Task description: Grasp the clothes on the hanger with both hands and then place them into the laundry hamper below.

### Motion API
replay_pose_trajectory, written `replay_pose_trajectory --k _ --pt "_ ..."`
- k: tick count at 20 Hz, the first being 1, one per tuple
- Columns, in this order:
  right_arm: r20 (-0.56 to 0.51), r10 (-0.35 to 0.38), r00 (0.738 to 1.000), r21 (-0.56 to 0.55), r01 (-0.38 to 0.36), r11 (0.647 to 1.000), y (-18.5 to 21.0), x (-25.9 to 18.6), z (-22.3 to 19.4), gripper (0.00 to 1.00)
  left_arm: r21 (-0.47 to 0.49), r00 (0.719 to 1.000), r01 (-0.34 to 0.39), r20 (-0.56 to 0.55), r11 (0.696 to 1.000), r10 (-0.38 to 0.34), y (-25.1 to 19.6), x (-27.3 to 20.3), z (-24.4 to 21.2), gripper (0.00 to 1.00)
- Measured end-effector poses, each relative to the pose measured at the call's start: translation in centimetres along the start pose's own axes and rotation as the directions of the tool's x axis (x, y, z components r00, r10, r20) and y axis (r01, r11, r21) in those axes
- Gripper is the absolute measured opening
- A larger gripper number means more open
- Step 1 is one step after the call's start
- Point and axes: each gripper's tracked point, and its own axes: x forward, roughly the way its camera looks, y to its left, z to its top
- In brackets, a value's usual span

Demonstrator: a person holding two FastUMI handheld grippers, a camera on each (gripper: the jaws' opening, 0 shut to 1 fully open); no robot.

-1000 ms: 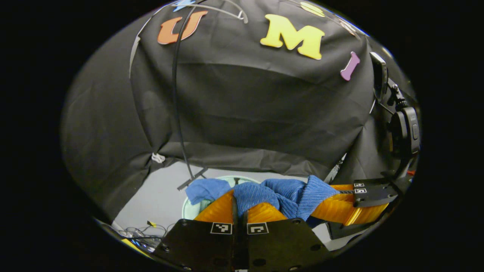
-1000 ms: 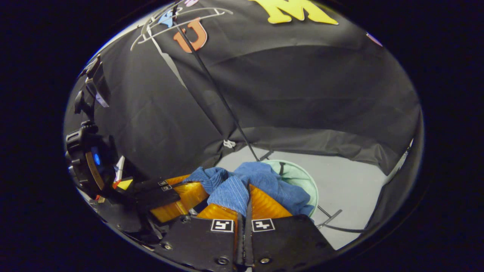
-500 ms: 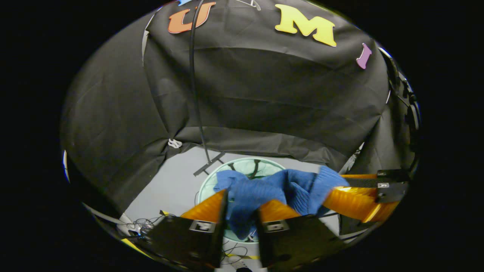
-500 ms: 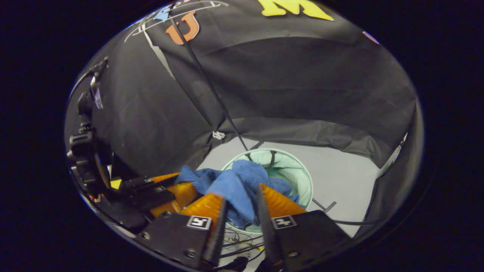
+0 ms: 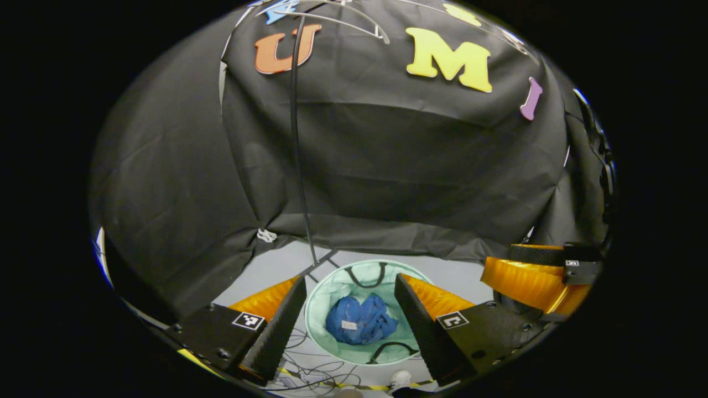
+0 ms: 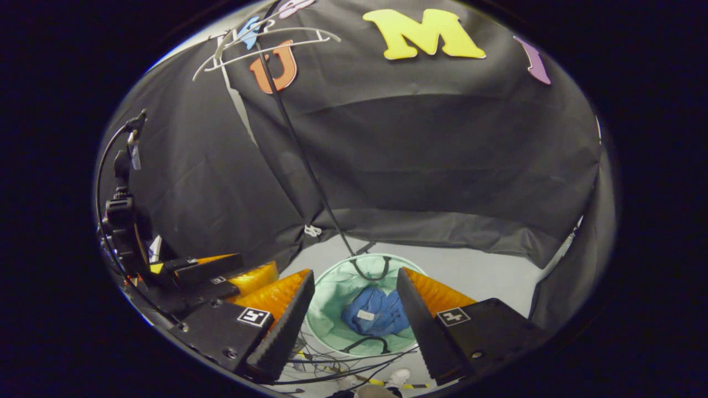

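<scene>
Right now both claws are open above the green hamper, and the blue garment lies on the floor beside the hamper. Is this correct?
Not fully. Both claws, the left claw and the right claw, are open above the green hamper, but the blue garment lies inside the hamper at its bottom, not on the floor beside it. The left gripper view shows this, and the right gripper view agrees.

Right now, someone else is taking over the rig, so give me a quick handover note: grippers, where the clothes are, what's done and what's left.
Left gripper: open, holding nothing, poised above the laundry hamper.
Right gripper: open, holding nothing, also above the hamper; it shows at the right edge of the left gripper view.
Blue clothes: lying bunched at the bottom of the pale green hamper, which stands on the grey floor.
Hanger: bare, up by the booth wall.
Done: clothes off the hanger and dropped into the hamper.
Left: nothing of the task itself; just draw both grippers back, minding the cables on the floor by the hamper.
</scene>
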Motion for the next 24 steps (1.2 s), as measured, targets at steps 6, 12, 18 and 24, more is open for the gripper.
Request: replay_pose_trajectory --k 6,12,18,24 --pt "0.123 -0.067 0.99 -0.035 0.072 0.997 0.1 -6.1 3.1 0.95 0.03 0.995 -0.019 0.103 0.999 0.016 0.9 -5.4 3.1 0.97" --pt "0.353 -0.101 0.93 -0.141 0.16 0.977 3.7 -16.7 7.5 0.96 0.068 0.953 -0.031 0.303 0.997 0.009 3.3 -15.3 9.4 0.97" --pt "0.551 -0.1 0.828 -0.154 0.219 0.963 7.9 -28.5 10.9 0.98 0.165 0.873 -0.041 0.486 0.986 -0.045 3.3 -25.7 15.8 0.97" --pt "0.665 -0.125 0.736 -0.092 0.247 0.965 7.6 -38.9 12.3 1.0 0.156 0.809 -0.083 0.588 0.984 -0.025 3.4 -34.9 19.1 0.99"
